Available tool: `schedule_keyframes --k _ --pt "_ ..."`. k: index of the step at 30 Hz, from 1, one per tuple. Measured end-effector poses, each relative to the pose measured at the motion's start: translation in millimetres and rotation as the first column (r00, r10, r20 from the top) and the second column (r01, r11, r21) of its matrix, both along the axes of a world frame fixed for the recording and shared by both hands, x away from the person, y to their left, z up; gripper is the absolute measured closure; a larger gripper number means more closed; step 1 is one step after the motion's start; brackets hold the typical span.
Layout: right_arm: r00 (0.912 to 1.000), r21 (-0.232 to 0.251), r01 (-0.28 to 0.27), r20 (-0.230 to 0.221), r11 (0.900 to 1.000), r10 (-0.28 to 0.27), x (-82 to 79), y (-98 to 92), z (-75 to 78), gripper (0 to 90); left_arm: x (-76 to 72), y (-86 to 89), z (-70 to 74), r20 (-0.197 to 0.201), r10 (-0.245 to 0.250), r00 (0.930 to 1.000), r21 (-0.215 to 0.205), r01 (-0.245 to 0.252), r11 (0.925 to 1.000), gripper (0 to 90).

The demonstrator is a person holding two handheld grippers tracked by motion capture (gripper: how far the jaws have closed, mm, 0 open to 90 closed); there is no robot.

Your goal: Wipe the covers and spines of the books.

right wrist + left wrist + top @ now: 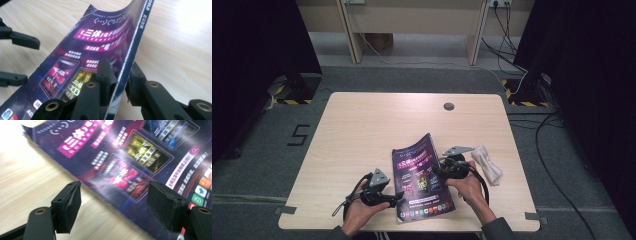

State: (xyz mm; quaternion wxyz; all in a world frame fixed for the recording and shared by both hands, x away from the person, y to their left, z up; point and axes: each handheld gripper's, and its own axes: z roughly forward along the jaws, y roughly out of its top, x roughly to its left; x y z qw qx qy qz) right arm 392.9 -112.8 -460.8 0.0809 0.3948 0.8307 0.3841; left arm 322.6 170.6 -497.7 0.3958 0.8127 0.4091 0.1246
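A dark purple magazine [419, 175] lies near the table's front edge, its right long side raised and curled. My right gripper [443, 170] is at that side. In the right gripper view its jaws [120, 75] are shut on the magazine [95, 42] along the spine edge, one pad on the cover and one behind. My left gripper [394, 197] rests by the magazine's lower left corner. In the left gripper view its pads [113, 205] stand wide apart and open, with the magazine's [140, 157] edge on the table between and beyond them, untouched.
A crumpled pale cloth [487, 162] lies just right of my right hand. The light wooden table [362, 130] has a round grommet [449, 106] at its far side. Cables and dark stands sit on the grey floor around it.
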Motion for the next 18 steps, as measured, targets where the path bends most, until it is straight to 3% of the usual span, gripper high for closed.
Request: schedule_keyframes --k 3,7,9,11,12,18 --pt "0.9999 -0.035 -0.016 -0.004 0.999 0.016 5.0 8.2 9.9 78.6 -0.7 10.8 -1.4 -0.006 0.013 0.9999 -0.001 -0.013 0.9999 27.2" --pt "0.9984 -0.105 -0.05 0.022 0.993 0.052 9.7 20.2 25.2 80.3 -0.1 23.5 -2.9 -0.01 0.032 0.9994 -0.005 -0.032 0.9995 27.2" --pt "0.9954 -0.153 -0.076 0.045 0.985 0.084 11.2 26.5 33.8 81.0 1.4 30.8 -3.7 -0.025 0.05 0.9985 -0.028 -0.05 0.9983 27.2" --pt "0.9919 -0.194 -0.1 0.058 0.976 0.113 13.7 31.9 41.8 82.0 3.7 39.2 -6.6 -0.09 0.074 0.9932 -0.114 -0.084 0.9899 27.2" --pt "0.9912 -0.214 -0.101 0.062 0.972 0.117 15.0 34.6 45.3 82.4 4.3 42.8 -8.1 -0.107 0.086 0.9905 -0.129 -0.1 0.9866 27.4" --pt "0.9827 -0.325 -0.121 0.094 0.938 0.159 19.4 48.8 66.7 84.1 3.9 50.6 -6.1 -0.088 0.098 0.9913 -0.128 -0.109 0.9858 28.5"
